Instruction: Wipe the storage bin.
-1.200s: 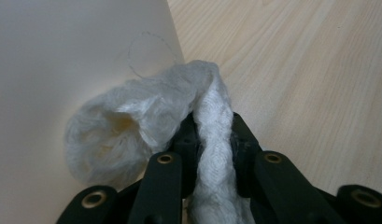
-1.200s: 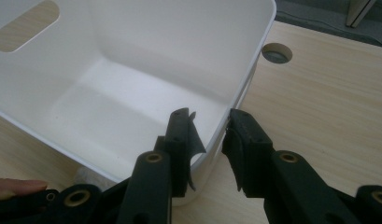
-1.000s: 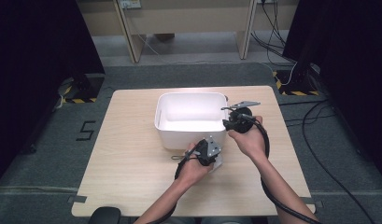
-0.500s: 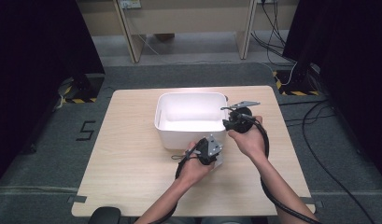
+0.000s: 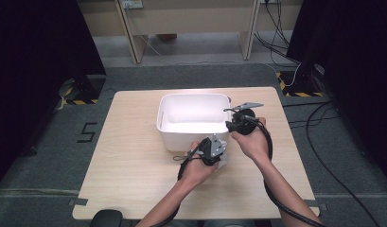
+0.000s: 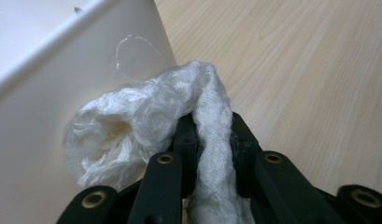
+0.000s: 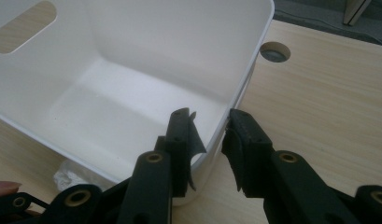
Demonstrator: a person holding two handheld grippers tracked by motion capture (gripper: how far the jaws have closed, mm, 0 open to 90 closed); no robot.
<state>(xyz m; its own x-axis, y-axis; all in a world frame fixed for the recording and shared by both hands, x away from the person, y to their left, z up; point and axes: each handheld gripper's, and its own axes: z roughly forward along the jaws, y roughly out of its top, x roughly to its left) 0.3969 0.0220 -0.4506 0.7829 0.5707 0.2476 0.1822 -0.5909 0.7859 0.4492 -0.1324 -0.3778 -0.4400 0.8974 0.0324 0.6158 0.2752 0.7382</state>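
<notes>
our left gripper [image 6: 212,140] clamps a white mesh cloth [image 6: 146,126] beside the white tub [image 5: 193,118]; our right gripper [image 7: 212,135] pinches the tub's rim on the worktop [image 5: 129,156].

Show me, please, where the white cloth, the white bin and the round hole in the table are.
white cloth [image 6: 146,123], left gripper view, on its bunched end.
white bin [image 7: 146,102], right gripper view, on its inner floor.
round hole [image 7: 274,52], right gripper view, on its middle, beside the bin's corner.

Black digit "5" [image 5: 87,132] marked on grey floor [image 5: 49,156], left of table [image 5: 134,161]
</notes>
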